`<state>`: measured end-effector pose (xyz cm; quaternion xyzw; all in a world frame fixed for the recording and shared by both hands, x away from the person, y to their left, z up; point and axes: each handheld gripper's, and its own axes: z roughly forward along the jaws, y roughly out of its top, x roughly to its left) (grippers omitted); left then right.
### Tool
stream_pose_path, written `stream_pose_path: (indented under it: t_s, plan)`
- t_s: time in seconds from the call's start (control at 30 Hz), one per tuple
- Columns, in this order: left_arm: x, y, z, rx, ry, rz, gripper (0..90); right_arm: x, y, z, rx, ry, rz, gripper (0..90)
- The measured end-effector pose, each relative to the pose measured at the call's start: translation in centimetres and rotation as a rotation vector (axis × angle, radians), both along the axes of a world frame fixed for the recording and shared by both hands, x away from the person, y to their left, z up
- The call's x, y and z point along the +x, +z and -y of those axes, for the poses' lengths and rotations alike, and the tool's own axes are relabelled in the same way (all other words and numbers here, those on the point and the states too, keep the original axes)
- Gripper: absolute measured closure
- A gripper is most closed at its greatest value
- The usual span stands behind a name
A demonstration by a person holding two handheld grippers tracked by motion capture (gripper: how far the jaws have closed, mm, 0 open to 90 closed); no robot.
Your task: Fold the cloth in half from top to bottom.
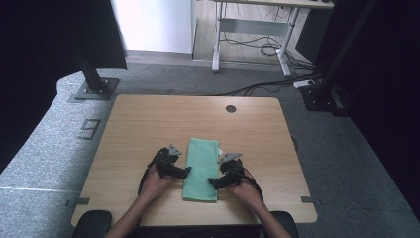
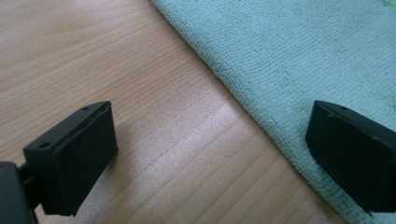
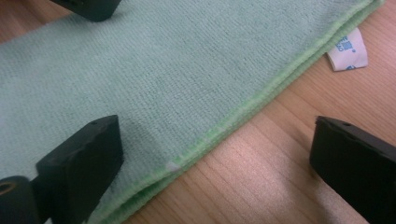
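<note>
Folded green terry cloth lies flat on the wooden tabletop between left hand-held gripper and right hand-held gripper, each wide open, straddling a long edge, gripping nothing.

Folded green towel lay flat on the counter, flanked closely by left gripper and right gripper, jaws spread wide astride its long edges. Bare counter was left open beyond the towel and to both outer sides. A small white tag was seen beside the towel's edge.
</note>
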<state>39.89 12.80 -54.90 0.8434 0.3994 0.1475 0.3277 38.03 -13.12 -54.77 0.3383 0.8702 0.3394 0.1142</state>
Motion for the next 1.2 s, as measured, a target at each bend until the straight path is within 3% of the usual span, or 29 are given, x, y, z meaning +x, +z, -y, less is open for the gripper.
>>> stream_pose_path:
  t_s: [0.2, 0.37, 0.47, 0.6, 0.97, 1.2]
  plan:
    - [0.0, 0.0, 0.0, 0.000, 0.001, 0.001, 2.7, 1.7, 0.9, 0.5, 0.023, -0.043, 0.010, 5.8]
    - [-0.1, 0.0, 0.0, 0.000, 0.004, -0.001, 2.6, 4.6, 1.9, 1.1, 0.036, -0.113, 0.021, 16.2]
    - [-0.1, 0.0, 0.0, -0.001, 0.005, -0.001, 2.6, 5.5, 2.1, 1.1, 0.043, -0.128, 0.026, 20.4]
    - [0.0, 0.0, 0.0, -0.002, 0.006, 0.000, 2.6, 7.0, 2.5, 1.1, 0.058, -0.137, 0.026, 32.4]
    - [0.0, 0.0, 0.0, -0.002, 0.006, -0.002, 2.5, 11.0, 2.8, -0.3, 0.011, -0.146, 0.026, 51.9]
    - [0.0, 0.0, 0.0, -0.002, 0.005, -0.004, 2.5, 12.0, 1.3, -0.8, -0.044, -0.133, 0.005, 44.5]
